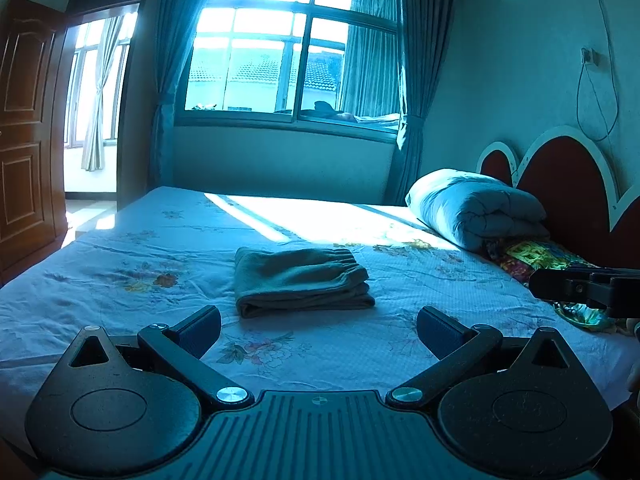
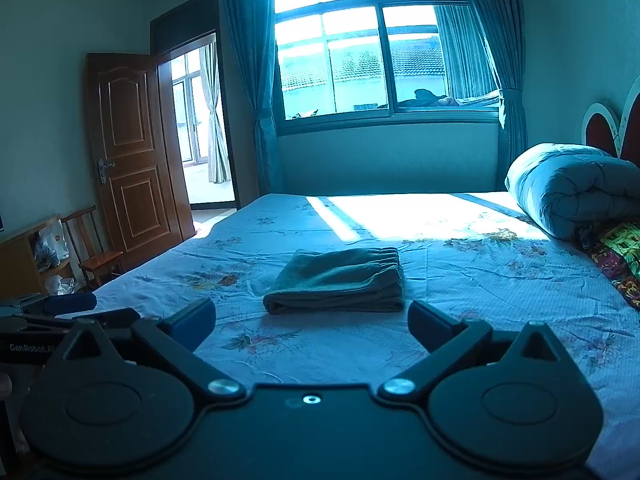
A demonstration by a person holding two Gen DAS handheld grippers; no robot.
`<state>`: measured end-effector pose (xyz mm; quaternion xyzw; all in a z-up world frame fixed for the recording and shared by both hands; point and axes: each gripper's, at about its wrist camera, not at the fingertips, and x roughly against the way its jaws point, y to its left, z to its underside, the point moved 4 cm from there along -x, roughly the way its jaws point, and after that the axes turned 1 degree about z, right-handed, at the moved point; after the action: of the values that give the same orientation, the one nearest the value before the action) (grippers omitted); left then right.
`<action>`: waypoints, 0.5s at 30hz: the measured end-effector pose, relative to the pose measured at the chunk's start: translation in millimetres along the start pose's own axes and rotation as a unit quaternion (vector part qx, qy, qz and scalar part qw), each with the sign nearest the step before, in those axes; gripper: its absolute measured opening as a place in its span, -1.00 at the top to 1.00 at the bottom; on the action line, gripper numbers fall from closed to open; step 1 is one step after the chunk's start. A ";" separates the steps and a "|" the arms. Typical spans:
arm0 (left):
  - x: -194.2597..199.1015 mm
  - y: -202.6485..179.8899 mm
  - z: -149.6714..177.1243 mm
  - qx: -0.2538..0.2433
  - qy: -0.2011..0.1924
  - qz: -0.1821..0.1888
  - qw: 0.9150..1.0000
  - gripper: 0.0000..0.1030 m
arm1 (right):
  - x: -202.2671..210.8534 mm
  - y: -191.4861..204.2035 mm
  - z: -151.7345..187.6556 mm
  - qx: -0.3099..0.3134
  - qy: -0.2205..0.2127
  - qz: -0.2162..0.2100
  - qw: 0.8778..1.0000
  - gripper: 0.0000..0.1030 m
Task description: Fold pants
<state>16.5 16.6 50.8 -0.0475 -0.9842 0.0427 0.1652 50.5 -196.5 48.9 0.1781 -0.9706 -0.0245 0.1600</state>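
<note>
Sunlit bedroom, floral bed sheet [image 1: 120,280]: folded pants [image 1: 300,280] just ahead of left gripper [image 1: 318,330] and right gripper [image 2: 312,326], both spread, empty. Seemingly finished; careless nudge could undo stack.

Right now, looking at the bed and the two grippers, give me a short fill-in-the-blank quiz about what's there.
1. The pants lie on the bed sheet already ____.
2. Both the left gripper and the right gripper are ____, holding nothing.
3. The rolled quilt rests at the end of the bed by the ____.
4. The wooden door stands ____.

Missing words: folded; open; headboard; open
</note>
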 end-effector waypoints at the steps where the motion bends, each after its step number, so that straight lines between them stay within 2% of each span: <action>1: -0.1 0.1 0.0 0.000 0.000 0.000 1.000 -1.00 | -0.1 -0.2 0.2 -0.001 0.000 0.000 1.000 -0.89; 15: 0.7 -3.7 0.8 -0.004 -0.003 0.004 1.000 -1.00 | -0.3 0.5 -0.1 -0.001 0.001 0.000 1.000 -0.89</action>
<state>15.2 13.0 50.6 -0.0515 -0.9847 0.0398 0.1618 50.6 -196.0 49.0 0.1777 -0.9705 -0.0248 0.1610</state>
